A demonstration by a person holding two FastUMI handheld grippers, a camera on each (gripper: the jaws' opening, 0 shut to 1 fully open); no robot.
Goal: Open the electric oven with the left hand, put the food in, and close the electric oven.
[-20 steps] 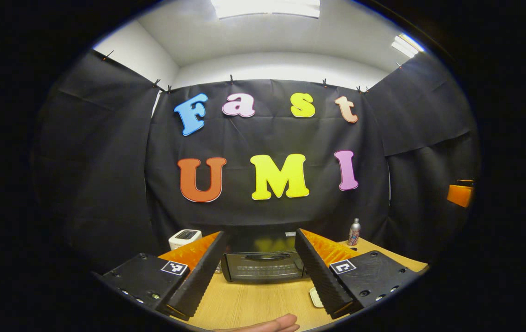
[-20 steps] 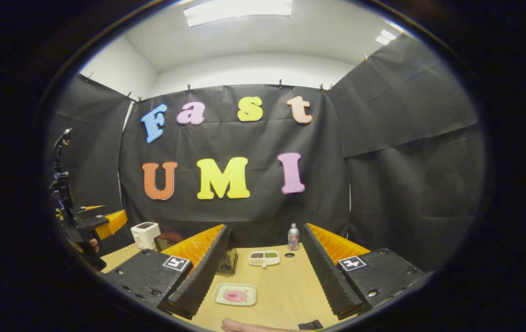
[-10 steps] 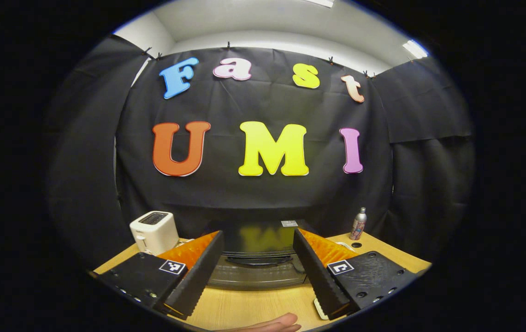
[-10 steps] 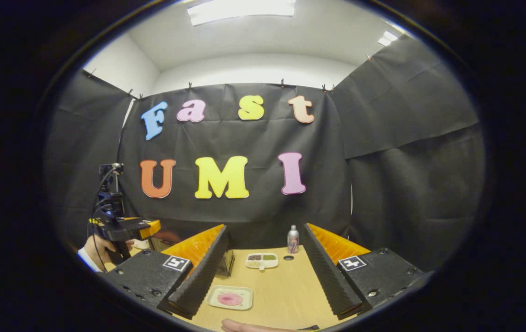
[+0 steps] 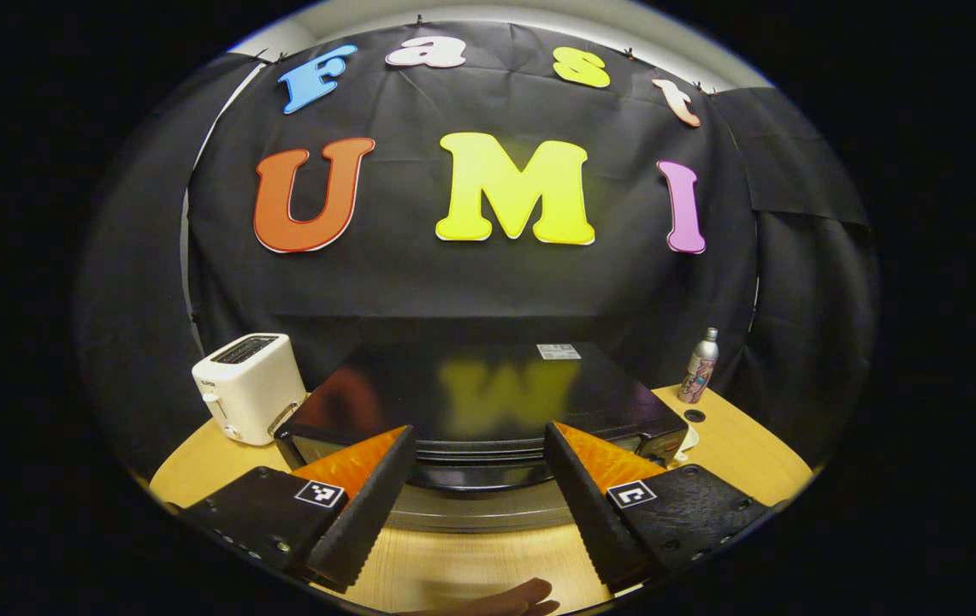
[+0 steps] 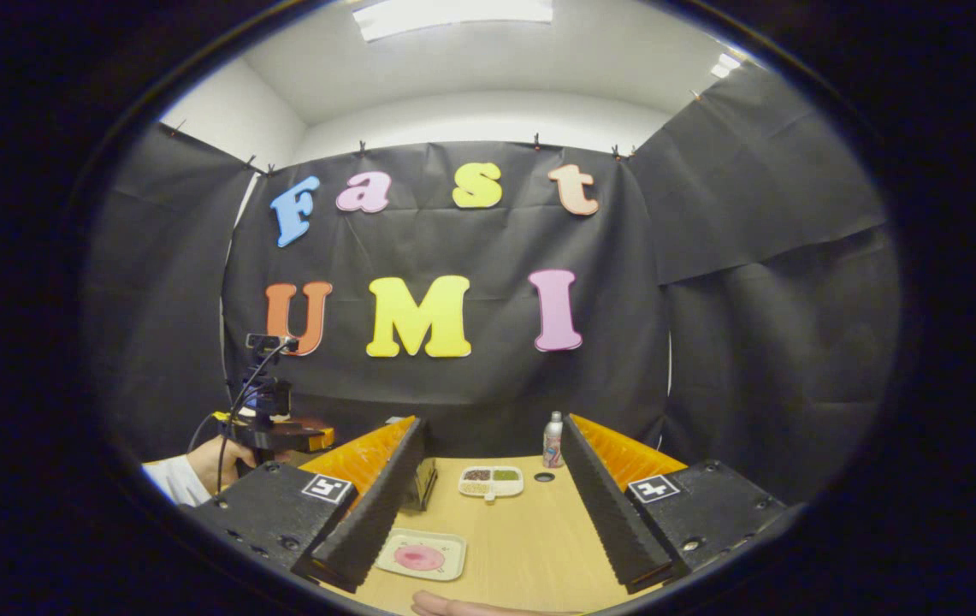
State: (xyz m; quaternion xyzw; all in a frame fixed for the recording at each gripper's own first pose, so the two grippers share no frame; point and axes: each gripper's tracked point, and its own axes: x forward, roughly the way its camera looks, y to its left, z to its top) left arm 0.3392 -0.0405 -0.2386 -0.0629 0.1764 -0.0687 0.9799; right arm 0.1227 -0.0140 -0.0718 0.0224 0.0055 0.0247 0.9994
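The black electric oven (image 5: 488, 385) fills the middle of the left gripper view, seen from just above its glossy top, with its front edge and handle (image 5: 475, 479) low down. My left gripper (image 5: 477, 432) is open, its fingers straddling the oven's front close to the handle without touching it. In the right gripper view a cream plate with pink food (image 6: 419, 556) lies on the table below my open right gripper (image 6: 492, 423). Farther left there, a hand (image 6: 218, 453) holds the left gripper (image 6: 278, 435) over the oven, whose corner (image 6: 426, 483) peeks past a finger.
A white toaster (image 5: 248, 385) stands left of the oven. A small bottle (image 5: 700, 366) and a round hole (image 5: 695, 416) in the wooden table (image 5: 753, 462) are to its right. A divided dish (image 6: 491, 479) of brown and green food sits behind the plate.
My left gripper has moved forward and tipped down to the oven, which now looms large. My right gripper has hardly shifted. Both stay open.
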